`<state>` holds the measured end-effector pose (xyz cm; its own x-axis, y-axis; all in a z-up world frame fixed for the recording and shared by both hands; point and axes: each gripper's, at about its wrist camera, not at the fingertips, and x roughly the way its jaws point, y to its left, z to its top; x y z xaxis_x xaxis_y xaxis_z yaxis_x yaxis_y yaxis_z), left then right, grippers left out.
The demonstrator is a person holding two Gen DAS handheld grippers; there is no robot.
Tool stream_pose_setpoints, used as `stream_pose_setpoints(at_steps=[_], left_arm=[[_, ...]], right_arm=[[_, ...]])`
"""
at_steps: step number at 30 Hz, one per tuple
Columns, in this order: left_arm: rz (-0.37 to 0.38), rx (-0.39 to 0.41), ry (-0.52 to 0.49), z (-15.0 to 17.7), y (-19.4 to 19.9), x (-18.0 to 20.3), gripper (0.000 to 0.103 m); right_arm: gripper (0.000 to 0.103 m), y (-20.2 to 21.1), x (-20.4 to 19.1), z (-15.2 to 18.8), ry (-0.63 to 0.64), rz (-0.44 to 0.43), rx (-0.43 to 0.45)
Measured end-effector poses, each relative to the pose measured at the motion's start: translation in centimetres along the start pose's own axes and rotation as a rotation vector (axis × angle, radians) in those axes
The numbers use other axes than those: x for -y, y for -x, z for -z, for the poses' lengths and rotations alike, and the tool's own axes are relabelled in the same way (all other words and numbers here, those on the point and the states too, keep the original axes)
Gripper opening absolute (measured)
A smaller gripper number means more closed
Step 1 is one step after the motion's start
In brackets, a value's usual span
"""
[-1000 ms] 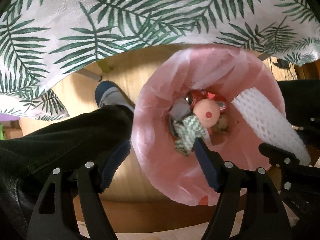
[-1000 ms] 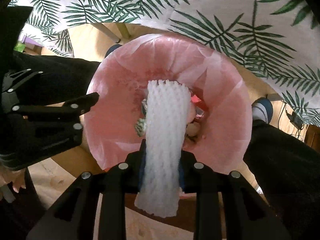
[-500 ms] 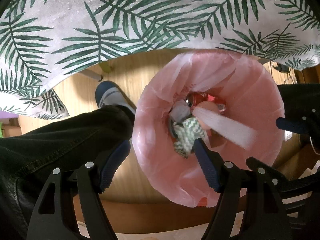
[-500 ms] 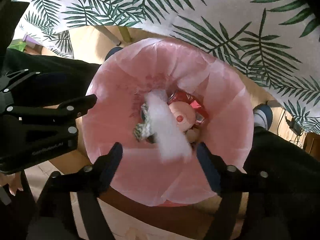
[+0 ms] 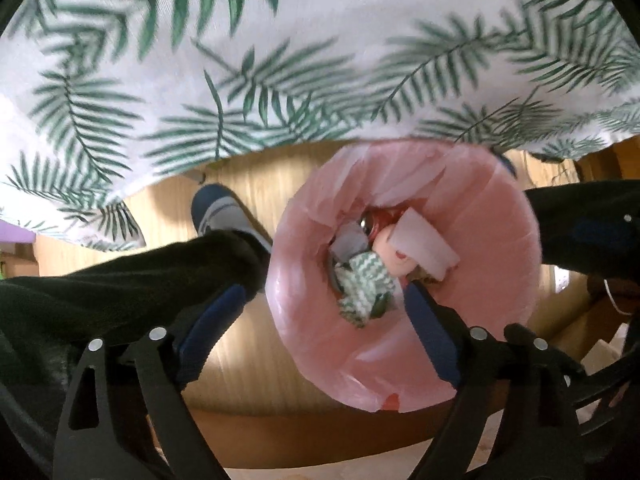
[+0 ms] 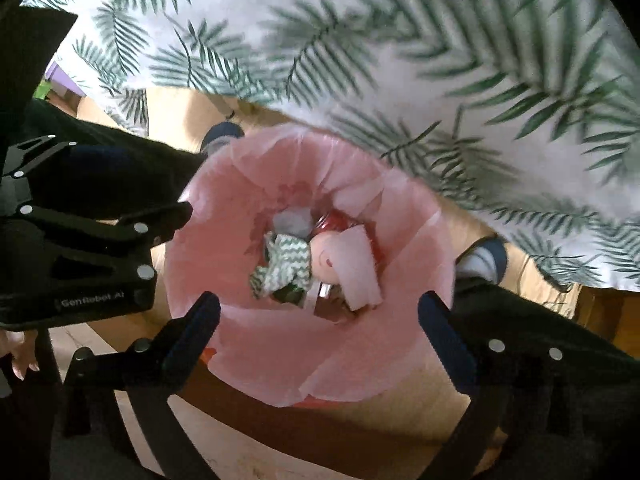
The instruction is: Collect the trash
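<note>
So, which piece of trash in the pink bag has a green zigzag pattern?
The crumpled wrapper, left of the round pink piece; the others are plain white, grey or red.

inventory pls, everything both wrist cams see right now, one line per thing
bin liner: 1, pink, lining a bin on the floor beside the table
foam net: 1, white, inside the bin on top of the trash
zigzag wrapper: 1, green and white, inside the bin, beside the foam net
round lid: 1, peach with a red dot, partly under the foam net
can: 1, red, deep in the bin
tablecloth: 1, white with green leaves, hanging over the bin
floor: wood, tan
shoes: 2, blue and white, either side of the bin
left gripper: black, blue pads, open, empty
right gripper: black, blue pads, jaws just opened, empty
</note>
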<state>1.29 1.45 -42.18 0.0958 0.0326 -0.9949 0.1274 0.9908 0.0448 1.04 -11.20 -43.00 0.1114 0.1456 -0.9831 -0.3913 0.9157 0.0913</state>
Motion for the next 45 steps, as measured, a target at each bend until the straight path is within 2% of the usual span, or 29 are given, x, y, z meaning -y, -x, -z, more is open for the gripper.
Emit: stream_pose_setpoints(at_steps=[3,7,14,20,25,31,36,45], left_arm=[[0.016,0.042,-0.009,0.3,2.1,0.0,0.097],[0.058,0.088,-0.016,0.8,5.0,0.0,0.097],[0.079,0.156,-0.039,2.2,8.7,0.0,0.097],[0.009,0.221,-0.084,3.9,11.0,0.3,0.097],[0.008,0.231,-0.077,4.4,11.5,0.0,0.097],[0.020,0.219,-0.066,4.8,10.9,-0.3,0.097],[-0.032,0.274,-0.098,5.4,11.8,0.2,0.097],[0.049,0.228,-0.108,5.0,10.9,0.3,0.097]], right_arm=[[0.098,2.4,-0.1,0.1,0.006,0.014,0.046],[0.098,5.8,-0.4,0.7,0.028,0.039,0.112],[0.098,9.4,-1.1,2.1,0.043,0.063,0.171],[0.098,11.0,-1.6,4.1,0.033,0.083,0.198],[0.098,12.3,-1.2,4.7,0.007,0.085,0.249],[0.098,12.6,-0.6,5.2,-0.009,0.076,0.226],[0.098,12.9,-0.4,5.7,0.007,0.084,0.223],[0.098,11.4,0.1,5.7,0.025,0.068,0.216]])
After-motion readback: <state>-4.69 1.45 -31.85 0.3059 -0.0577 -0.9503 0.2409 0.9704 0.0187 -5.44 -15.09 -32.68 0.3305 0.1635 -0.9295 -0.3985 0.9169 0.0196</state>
